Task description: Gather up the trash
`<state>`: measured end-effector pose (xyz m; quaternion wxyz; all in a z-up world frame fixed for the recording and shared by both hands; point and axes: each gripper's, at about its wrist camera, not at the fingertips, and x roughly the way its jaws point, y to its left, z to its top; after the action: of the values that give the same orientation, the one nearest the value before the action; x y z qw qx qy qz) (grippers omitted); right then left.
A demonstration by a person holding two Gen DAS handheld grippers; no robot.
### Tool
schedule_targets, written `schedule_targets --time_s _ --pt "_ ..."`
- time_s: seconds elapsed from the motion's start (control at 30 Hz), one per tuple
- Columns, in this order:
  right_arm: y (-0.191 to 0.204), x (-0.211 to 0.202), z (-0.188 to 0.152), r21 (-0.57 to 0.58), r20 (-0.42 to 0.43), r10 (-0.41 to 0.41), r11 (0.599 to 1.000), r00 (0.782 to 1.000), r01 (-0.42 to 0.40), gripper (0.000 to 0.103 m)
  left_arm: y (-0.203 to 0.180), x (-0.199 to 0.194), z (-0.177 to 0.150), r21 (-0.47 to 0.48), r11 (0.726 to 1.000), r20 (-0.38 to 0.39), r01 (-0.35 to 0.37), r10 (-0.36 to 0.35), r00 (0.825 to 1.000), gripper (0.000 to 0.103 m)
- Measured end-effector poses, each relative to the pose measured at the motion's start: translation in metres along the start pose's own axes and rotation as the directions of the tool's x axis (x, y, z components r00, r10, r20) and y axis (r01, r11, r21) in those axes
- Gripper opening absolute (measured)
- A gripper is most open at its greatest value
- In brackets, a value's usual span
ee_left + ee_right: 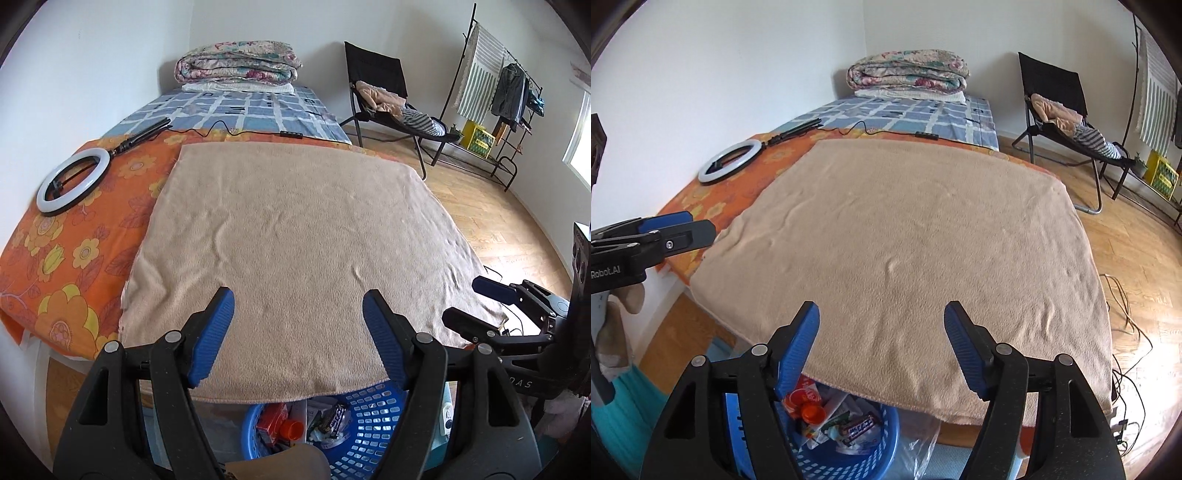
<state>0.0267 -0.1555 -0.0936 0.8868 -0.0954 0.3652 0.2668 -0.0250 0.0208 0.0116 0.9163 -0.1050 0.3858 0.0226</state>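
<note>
A blue plastic basket (364, 413) sits on the floor below the near edge of the bed and holds trash: a red packet, an orange cap (291, 430) and a dark snack wrapper (334, 419). It also shows in the right wrist view (875, 448), with the wrapper (860, 428) and orange cap (812, 411). My left gripper (297, 306) is open and empty above the beige blanket (295, 236). My right gripper (881, 319) is open and empty over the same blanket (905, 240). Each gripper shows in the other's view, the right one (480, 299) and the left one (683, 225).
A ring light (74, 179) with its cable lies on the orange floral sheet (62, 266) at the left. Folded quilts (236, 61) sit at the bed's far end. A black folding chair (384, 96) with clothes and a clothes rack (506, 96) stand on the wooden floor. Cables (1123, 306) trail right of the bed.
</note>
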Motion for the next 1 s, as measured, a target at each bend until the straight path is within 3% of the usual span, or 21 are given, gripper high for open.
schedule_targets --time_s 0.23,0.57,1.0 --pt "-0.013 0.015 0.026 0.028 0.028 -0.004 1.000 1.000 0.003 0.070 -0.002 0.017 0.023 0.012 1.000 0.015 0.009 -0.010 1.000 0.081" --pt "-0.028 0.045 0.030 0.081 -0.005 0.040 0.996 0.999 -0.039 0.070 0.004 0.043 0.034 -0.002 0.999 0.013 0.037 -0.037 0.999 0.081" --pt "-0.027 0.056 0.031 0.080 -0.012 0.049 0.996 0.999 -0.048 0.070 -0.003 0.067 0.033 0.026 0.999 0.006 -0.029 0.029 1.000 0.081"
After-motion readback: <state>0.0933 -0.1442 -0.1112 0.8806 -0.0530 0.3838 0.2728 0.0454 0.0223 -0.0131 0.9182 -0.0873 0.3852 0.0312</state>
